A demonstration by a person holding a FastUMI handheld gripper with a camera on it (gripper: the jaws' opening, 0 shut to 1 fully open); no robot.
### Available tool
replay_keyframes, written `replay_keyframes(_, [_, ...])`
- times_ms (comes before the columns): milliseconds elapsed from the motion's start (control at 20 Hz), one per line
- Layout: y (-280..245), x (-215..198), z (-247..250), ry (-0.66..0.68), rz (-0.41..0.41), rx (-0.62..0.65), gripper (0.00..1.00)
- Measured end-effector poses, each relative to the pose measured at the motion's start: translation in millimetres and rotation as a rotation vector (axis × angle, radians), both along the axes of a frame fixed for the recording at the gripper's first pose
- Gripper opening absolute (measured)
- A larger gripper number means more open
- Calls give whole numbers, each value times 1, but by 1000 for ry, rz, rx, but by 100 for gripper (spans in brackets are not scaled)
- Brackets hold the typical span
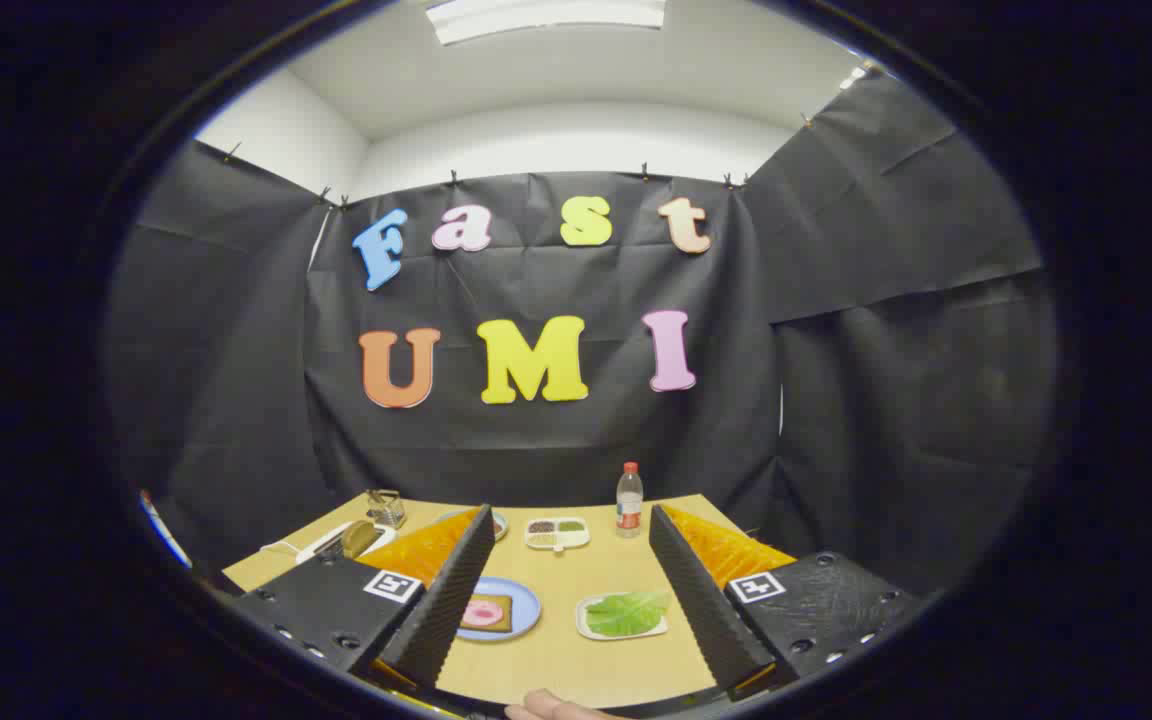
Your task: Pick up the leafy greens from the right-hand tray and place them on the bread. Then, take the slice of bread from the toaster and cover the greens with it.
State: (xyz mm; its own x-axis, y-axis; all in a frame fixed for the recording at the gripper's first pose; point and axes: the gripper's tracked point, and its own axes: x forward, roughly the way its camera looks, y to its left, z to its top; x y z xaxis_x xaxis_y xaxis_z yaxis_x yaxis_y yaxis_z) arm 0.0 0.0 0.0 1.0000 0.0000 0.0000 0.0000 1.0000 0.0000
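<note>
The hand-held gripper [571, 580] hangs spread wide above the leafy greens [626, 612] and bread [487, 612].

The wooden surface [556, 650] carries a blue plate [526, 612], a white tray [591, 630], a divided dish [557, 534], a bottle [629, 500] and a toaster [341, 541].
</note>
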Motion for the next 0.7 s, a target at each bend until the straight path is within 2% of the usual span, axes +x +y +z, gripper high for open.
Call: replay_keyframes(700, [19, 2, -11, -25, 9, -30, 95])
